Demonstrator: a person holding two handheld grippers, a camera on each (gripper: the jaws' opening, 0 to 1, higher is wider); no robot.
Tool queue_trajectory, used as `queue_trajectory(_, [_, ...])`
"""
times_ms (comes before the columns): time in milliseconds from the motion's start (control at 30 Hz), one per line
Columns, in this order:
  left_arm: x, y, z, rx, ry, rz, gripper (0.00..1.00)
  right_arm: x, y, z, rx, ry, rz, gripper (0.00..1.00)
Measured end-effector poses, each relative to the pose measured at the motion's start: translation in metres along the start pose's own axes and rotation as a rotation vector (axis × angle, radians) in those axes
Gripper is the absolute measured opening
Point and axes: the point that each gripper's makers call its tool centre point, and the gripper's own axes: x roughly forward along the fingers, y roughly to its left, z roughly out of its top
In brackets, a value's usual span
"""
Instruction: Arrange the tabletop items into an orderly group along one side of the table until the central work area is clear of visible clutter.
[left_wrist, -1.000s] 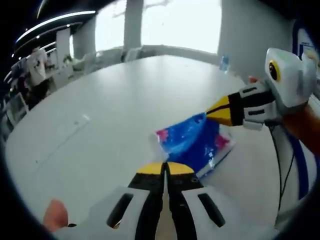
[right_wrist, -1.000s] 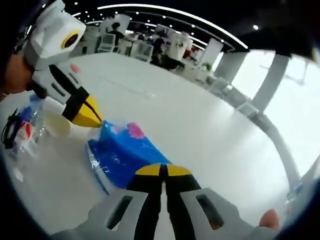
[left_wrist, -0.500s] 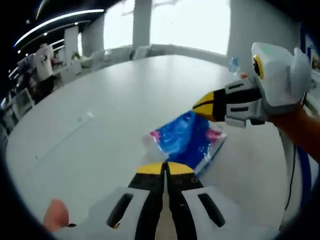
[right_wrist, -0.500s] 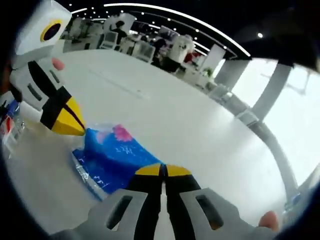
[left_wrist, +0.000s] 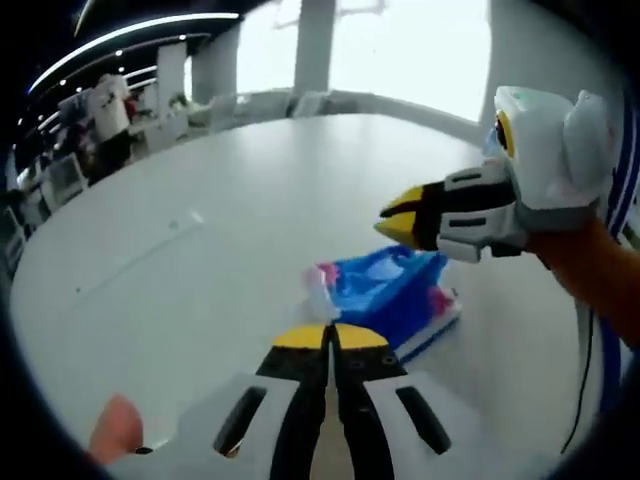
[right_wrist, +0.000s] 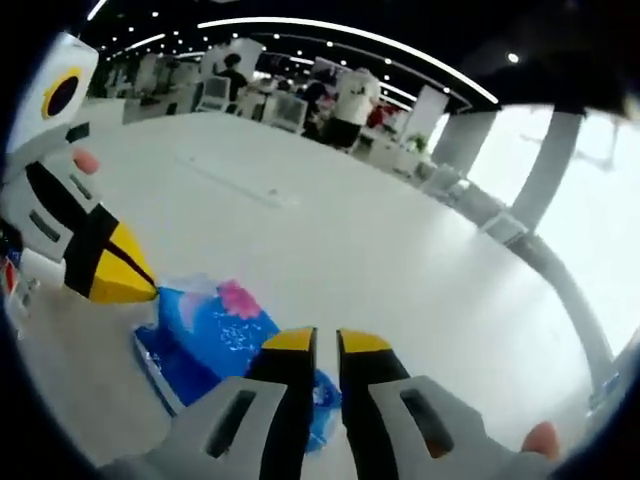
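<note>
A white table (left_wrist: 220, 230) spans most of both views. On it, low and right of centre in the left gripper view, lies a blue pack (left_wrist: 395, 292) with pink marks, its plastic rumpled. The left claw (left_wrist: 332, 338) is closed at the pack's near edge. The right claw (right_wrist: 315, 343), jaws slightly apart, sits over the pack (right_wrist: 215, 325) in the right gripper view.
</note>
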Motion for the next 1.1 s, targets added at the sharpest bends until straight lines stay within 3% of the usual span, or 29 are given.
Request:
queue_trajectory(67, [0.000,-0.001,0.000,-0.014,0.000,-0.002,0.00,-0.008,-0.007,0.009,0.087,-0.059,-0.017,0.11])
queue_trajectory(133, [0.001,-0.001,-0.001,-0.015,0.003,-0.002,0.00,-0.018,-0.014,0.010,0.138,-0.076,-0.038,0.12])
queue_trajectory(333, [0.000,0.003,0.000,-0.018,0.001,0.012,0.00,-0.043,-0.019,-0.017,0.191,-0.044,-0.069,0.20])
queue_trajectory(433, [0.000,0.003,0.001,-0.017,0.000,0.014,0.00,-0.059,-0.012,-0.029,0.280,-0.065,-0.064,0.23])
queue_trajectory(500, [0.001,0.003,0.001,-0.018,-0.001,0.015,0.00,-0.065,-0.006,-0.034,0.286,-0.063,-0.061,0.25])
queue_trajectory(700, [0.002,0.001,0.001,-0.018,-0.001,0.016,0.00,-0.070,0.006,-0.047,0.342,-0.037,-0.066,0.30])
queue_trajectory(933, [0.002,0.001,0.000,-0.015,0.002,0.020,0.00,-0.061,0.015,-0.063,0.344,0.018,-0.060,0.26])
queue_trajectory(1100, [0.002,0.001,-0.001,-0.015,0.004,0.019,0.00,-0.057,0.018,-0.066,0.328,0.029,-0.038,0.11])
